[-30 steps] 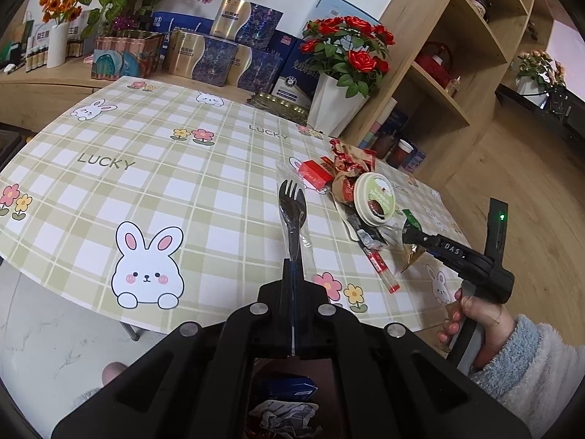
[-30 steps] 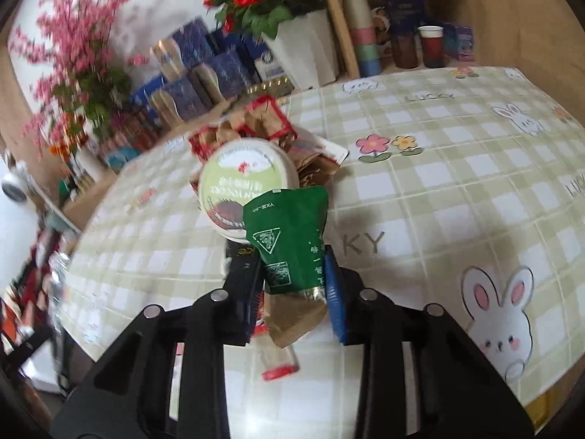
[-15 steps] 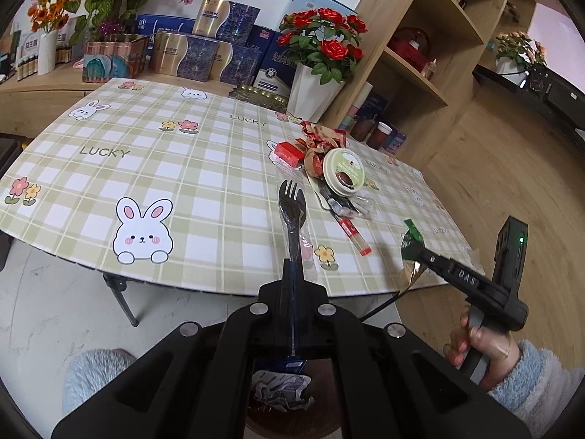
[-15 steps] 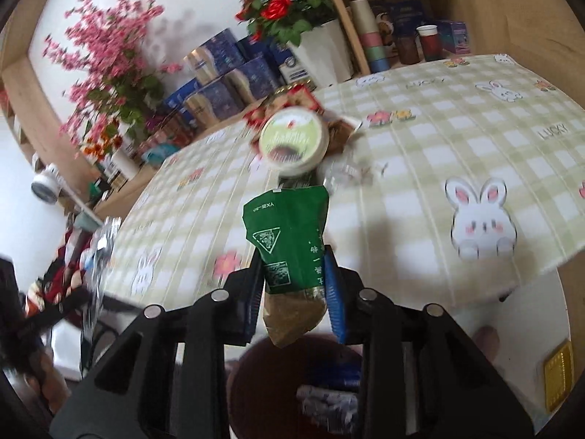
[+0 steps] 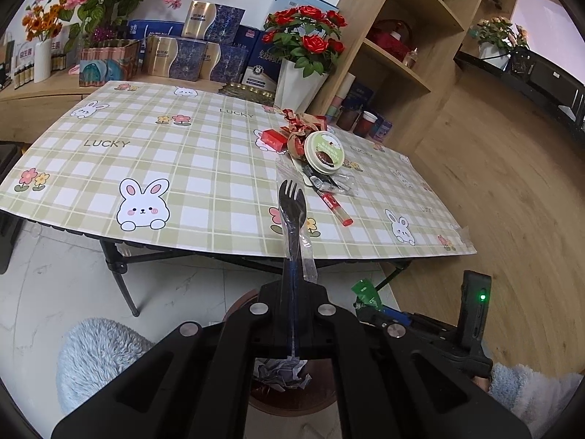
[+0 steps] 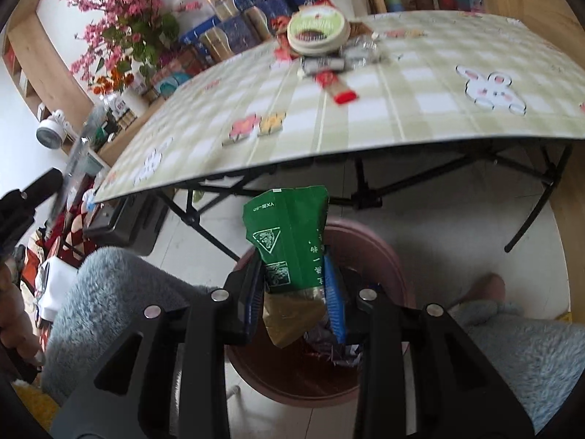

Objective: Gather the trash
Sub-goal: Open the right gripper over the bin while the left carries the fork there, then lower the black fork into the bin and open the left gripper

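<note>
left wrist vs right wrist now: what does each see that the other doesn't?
Left wrist only: left claw shut on black plastic fork in clear wrapper; red roses in white vase.

Right wrist only: right claw gripping green foil packet, directly above the round maroon bin.

Both: checked bunny tablecloth, round green-lidded cup.

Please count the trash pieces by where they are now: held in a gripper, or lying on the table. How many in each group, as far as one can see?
Held in a gripper: 2 (wrapped black fork in the left gripper, green packet in the right gripper)
On the table: at least 4 (round lid, red box, red tube, crumpled wrappers)
Total: at least 6
</note>
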Demonstrator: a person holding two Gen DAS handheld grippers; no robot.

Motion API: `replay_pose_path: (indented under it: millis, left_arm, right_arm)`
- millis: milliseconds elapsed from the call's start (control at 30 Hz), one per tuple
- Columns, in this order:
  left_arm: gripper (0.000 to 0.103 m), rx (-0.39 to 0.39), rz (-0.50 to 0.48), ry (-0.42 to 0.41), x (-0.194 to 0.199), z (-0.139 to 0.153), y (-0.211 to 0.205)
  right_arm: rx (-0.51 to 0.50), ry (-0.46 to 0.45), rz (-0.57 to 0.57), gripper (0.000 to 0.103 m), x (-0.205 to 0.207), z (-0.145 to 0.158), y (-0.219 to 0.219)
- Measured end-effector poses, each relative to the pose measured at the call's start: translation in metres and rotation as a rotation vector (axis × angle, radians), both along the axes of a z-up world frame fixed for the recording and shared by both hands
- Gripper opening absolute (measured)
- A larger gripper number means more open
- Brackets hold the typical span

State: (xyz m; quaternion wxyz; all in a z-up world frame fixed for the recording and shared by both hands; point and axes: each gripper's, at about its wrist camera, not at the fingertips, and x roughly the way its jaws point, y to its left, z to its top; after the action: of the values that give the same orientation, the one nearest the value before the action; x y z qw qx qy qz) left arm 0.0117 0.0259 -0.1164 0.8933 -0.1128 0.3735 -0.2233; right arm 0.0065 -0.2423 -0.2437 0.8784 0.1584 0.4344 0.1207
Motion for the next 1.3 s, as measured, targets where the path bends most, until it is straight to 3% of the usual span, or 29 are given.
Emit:
replay_pose_path:
  millis: [100, 367, 633, 867, 1300]
  left_arm:
    - [0.001, -0.005, 0.008, 0.015, -0.003, -0.005, 0.001]
    - [0.001, 0.003, 0.003, 0.028, -0.005, -0.012, -0.003]
    - [0.001, 0.018, -0.02, 0.066, -0.003, -0.026, -0.012]
    - [0.001, 0.059, -0.06, 0.126, 0.002, -0.048, -0.027]
    - [0.002, 0.114, -0.11, 0.155, 0.01, -0.066, -0.047]
  right_arm:
    - [-0.01, 0.011, 0.007, 0.034, -0.002, -0.004, 0.002]
    - [-0.012, -0.037, 0.018, 0.056, -0.005, 0.003, 0.003]
    - [-0.034, -0.112, -0.094, 0.093, -0.01, 0.012, -0.013]
    - [-0.038, -0.095, -0.162, 0.097, -0.003, 0.005, -0.026]
    - [-0.037, -0.073, -0.193, 0.097, 0.003, -0.003, -0.032]
